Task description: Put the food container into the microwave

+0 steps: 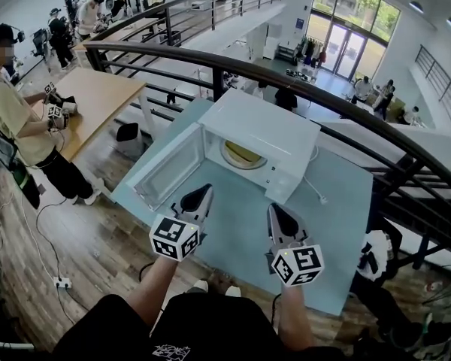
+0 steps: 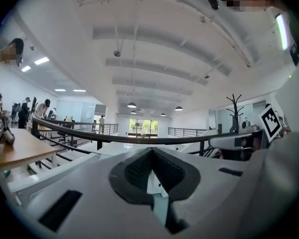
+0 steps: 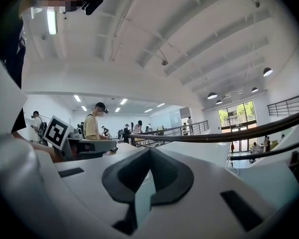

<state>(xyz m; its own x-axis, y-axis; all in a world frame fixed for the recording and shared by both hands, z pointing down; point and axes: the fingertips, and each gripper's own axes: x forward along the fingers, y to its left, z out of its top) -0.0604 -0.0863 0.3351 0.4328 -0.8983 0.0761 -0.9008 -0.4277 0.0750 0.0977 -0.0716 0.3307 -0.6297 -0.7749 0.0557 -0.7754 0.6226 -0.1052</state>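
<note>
My left gripper (image 1: 199, 194), jaws together on nothing, points at the swung-open door (image 1: 169, 168) of the microwave (image 1: 263, 126) by the table (image 1: 338, 224)'s left edge. The food container (image 1: 243, 153) sits inside. My right gripper (image 1: 278, 215), likewise closed and empty, hovers over bare tabletop, with the railing (image 1: 346, 104) beyond.

A black shirt (image 1: 203, 328) is worn; white, dark-padded left tongs (image 1: 199, 195) and right tongs (image 1: 279, 216) bear marker cubes (image 1: 174, 238).

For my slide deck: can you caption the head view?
Left gripper and right gripper, jaws shut and empty, face the open microwave on a blue table.
</note>
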